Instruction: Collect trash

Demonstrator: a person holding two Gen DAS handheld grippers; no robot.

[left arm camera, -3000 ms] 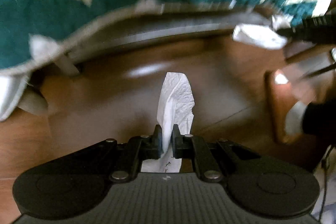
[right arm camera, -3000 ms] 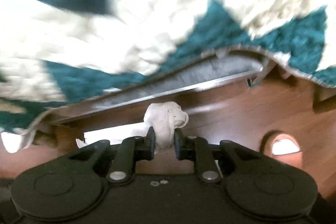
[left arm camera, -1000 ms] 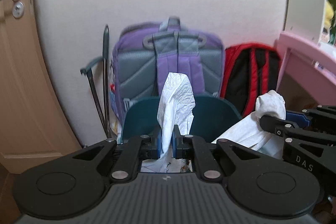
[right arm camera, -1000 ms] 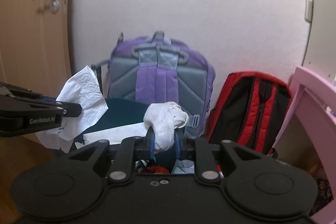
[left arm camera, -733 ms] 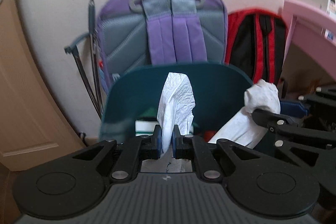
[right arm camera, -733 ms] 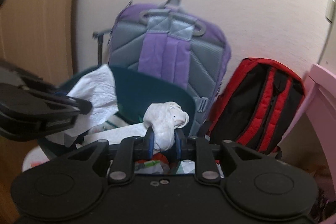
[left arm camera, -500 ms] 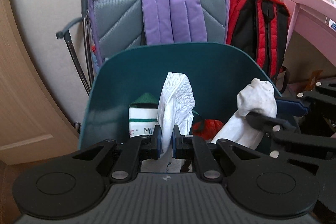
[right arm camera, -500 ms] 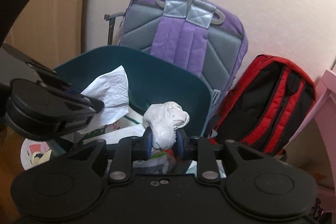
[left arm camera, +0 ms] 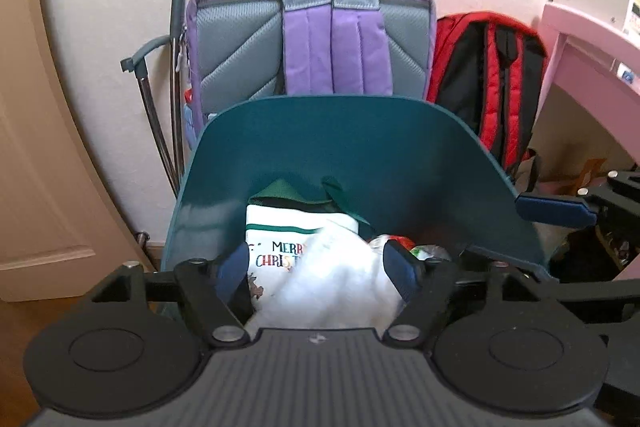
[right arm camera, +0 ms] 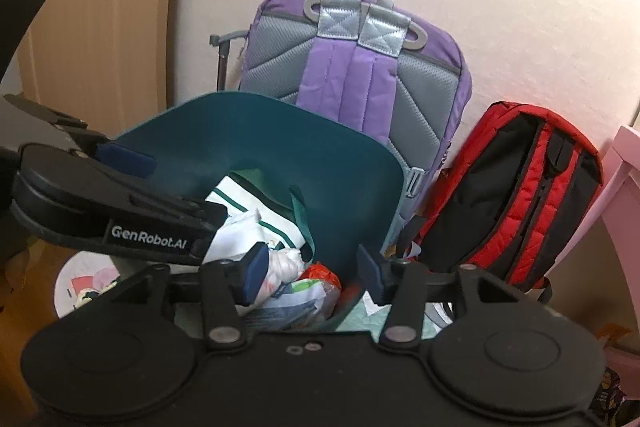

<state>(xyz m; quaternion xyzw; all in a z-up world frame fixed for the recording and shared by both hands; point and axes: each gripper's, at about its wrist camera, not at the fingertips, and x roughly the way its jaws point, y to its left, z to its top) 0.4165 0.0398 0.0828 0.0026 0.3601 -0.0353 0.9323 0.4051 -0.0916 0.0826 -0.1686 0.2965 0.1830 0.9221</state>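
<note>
Both the left gripper (left arm camera: 320,267) and right gripper (right arm camera: 310,273) are opening their jaws, empty, over the bin (left arm camera: 360,143); the tissue (left arm camera: 332,287) looks light, soft, pinchable anywhere

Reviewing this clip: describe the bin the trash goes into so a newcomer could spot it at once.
Find the purple-and-grey backpack leaning against the pale wall, with a red-and-black backpack beside it. Directly in front of the purple one stands the trash bin, already holding a white bag printed "MERRY CHRISTMAS". Its smooth, dark teal plastic wall sets it apart from the fabric bags behind.
</note>
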